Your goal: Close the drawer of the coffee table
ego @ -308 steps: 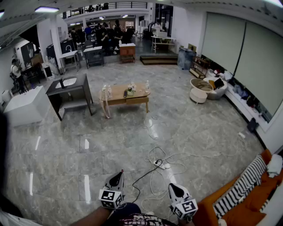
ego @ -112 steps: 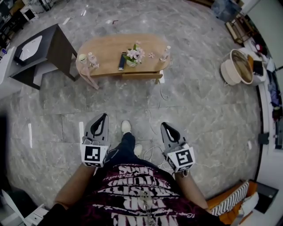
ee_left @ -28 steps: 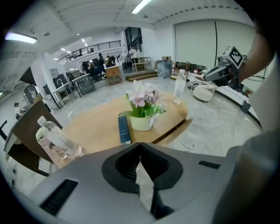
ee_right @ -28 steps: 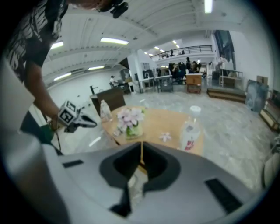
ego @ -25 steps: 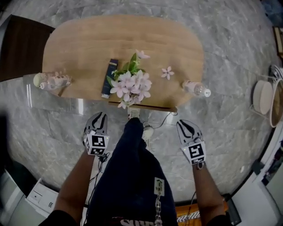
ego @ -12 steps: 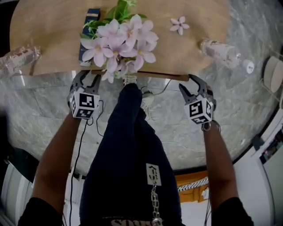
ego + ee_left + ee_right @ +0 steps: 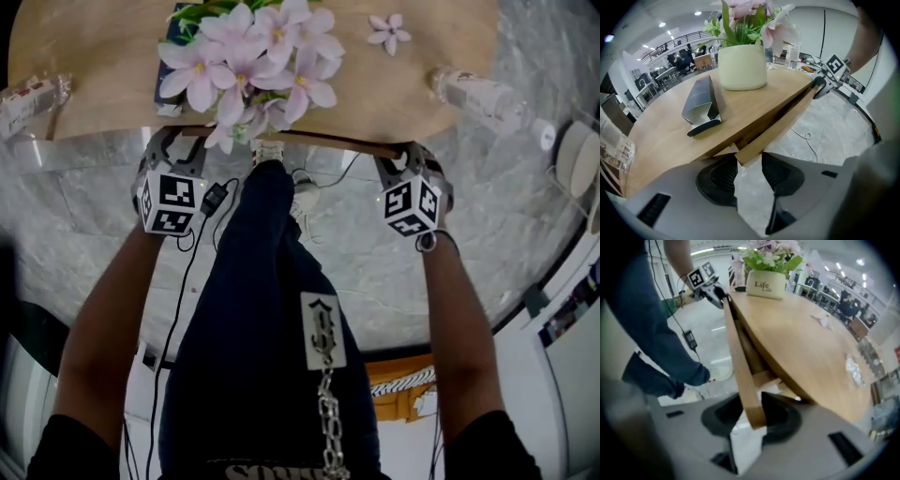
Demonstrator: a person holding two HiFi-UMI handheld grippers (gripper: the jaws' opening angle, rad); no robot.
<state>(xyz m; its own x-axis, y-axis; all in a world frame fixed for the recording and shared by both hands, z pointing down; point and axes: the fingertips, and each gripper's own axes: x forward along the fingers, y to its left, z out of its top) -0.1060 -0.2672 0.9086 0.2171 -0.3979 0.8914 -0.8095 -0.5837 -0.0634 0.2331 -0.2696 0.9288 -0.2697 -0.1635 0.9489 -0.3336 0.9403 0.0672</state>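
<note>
Both grippers have dropped to the near edge of the oval light-wood coffee table (image 7: 94, 66), now filling the top of the head view. Left gripper (image 7: 749, 158) has its jaws spread wide and grips nothing, with the left corner of the pale wooden drawer (image 7: 787, 115) between them. That drawer pokes out slightly from under the tabletop. It looks like a stiff, light board that should slide, so push both ends evenly or it may skew. On top, from the upper left, are a clear plastic bottle (image 7: 28, 94), a dark blue box (image 7: 701, 105) and a cream pot of pink flowers (image 7: 742, 65), which looks top-heavy, so no slamming. At centre, the person's dark-trousered leg (image 7: 267, 309) and a black cable (image 7: 202, 225) lie between the grippers but clear of the drawer. Right gripper (image 7: 749, 404) has jaws that have just been closing, and they now pinch the drawer's right end.
</note>
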